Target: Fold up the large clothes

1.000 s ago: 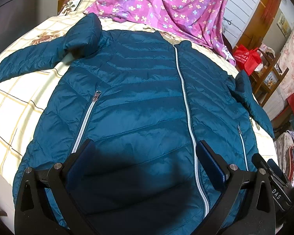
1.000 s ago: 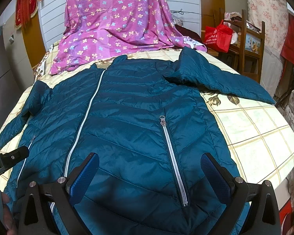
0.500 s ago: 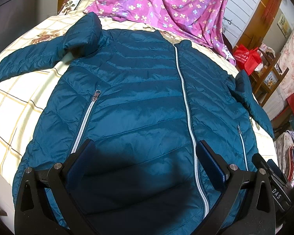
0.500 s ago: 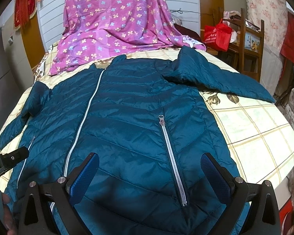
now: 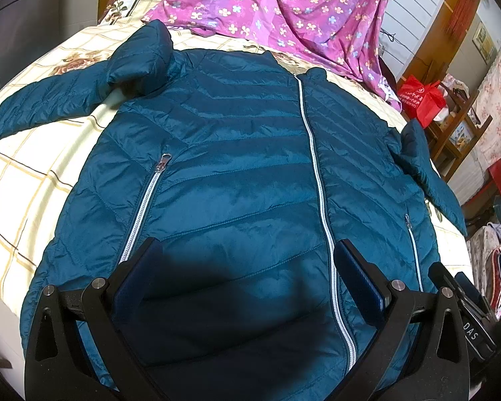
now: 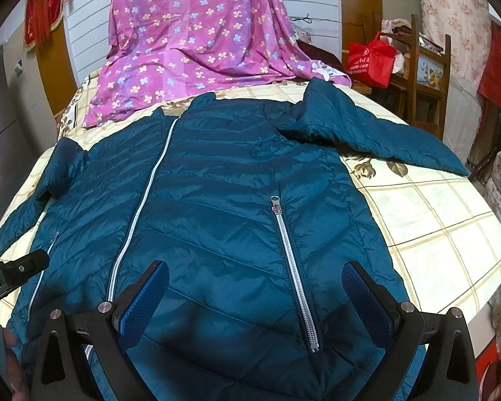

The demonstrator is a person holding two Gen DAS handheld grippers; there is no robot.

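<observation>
Presently, both grippers — left [image 5: 247,277], right [image 6: 255,295] — hover level over the jacket [image 5: 250,180] hem, jaws wide apart, gripping nothing.

A lived-in home bedroom: a bed [image 6: 434,234] spread with a cream checked, flower-printed sheet, a purple floral cloth [image 6: 197,40] draped at its head against white panelled wall, a wooden shelf unit [image 6: 427,67] holding a red shopping bag [image 6: 370,61], and piled clothes [image 5: 497,260] at the bedside.
</observation>
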